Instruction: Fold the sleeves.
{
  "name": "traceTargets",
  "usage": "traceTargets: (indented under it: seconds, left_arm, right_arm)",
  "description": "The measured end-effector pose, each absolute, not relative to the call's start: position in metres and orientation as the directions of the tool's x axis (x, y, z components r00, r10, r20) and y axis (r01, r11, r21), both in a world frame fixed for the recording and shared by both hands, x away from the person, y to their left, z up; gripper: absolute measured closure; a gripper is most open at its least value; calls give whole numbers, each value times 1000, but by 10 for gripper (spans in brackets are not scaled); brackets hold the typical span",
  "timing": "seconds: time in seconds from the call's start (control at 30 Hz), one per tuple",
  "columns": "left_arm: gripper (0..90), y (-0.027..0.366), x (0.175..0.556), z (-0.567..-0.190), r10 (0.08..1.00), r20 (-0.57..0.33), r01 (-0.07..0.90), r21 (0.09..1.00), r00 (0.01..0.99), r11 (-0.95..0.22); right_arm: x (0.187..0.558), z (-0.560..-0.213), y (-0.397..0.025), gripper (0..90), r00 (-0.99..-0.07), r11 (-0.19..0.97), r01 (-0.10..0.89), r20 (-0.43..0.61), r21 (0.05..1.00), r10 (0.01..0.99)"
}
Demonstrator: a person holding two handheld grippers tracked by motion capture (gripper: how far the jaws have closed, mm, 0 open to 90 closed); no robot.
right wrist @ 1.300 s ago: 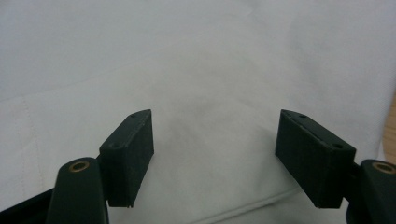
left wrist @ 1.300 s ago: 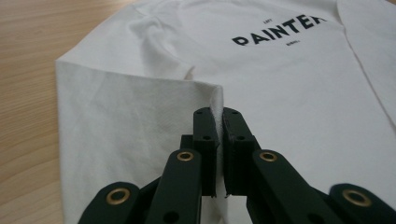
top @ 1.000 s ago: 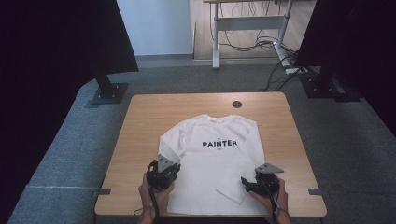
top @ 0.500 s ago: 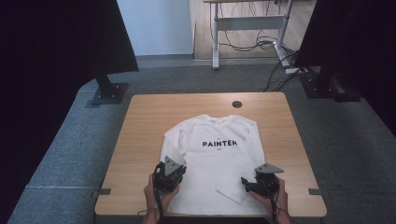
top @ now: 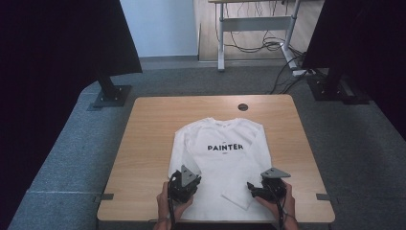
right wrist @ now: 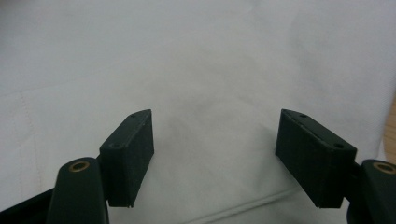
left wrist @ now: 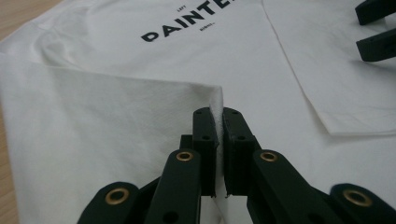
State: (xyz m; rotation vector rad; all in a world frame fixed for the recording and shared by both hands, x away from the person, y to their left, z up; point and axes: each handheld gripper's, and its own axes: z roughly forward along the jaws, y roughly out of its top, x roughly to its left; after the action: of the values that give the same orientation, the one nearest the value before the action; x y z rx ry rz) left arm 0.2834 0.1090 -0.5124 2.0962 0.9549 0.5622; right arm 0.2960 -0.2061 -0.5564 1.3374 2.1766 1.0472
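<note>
One tabletop (top: 148, 143) of pale wood carries one white long-sleeved shirt (top: 225, 163), printed with a single large word, "PAINTER" (top: 225, 147), and two much smaller words around it, seen in the left gripper view. One round dark hole (top: 243, 107) sits in the wood near the far edge. Two tools are present: the left tool (top: 184, 184) and the right tool (top: 262, 189), each with two black jaws and each topped by one grey three-cornered plate. Two hands hold them, one apiece. Two dark stands (top: 112, 93) flank the far corners, one per side. One desk frame (top: 253, 28) stands behind, with several cables on the floor.
</note>
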Motion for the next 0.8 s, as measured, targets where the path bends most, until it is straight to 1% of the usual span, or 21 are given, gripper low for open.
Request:
traceTargets:
  seconds: [0.8]
  left_arm:
    - [847, 91, 270, -511, 739, 104, 402, 784, 666, -473]
  right_arm:
    - [296, -557, -205, 273, -478, 283, 591, 45, 755, 877]
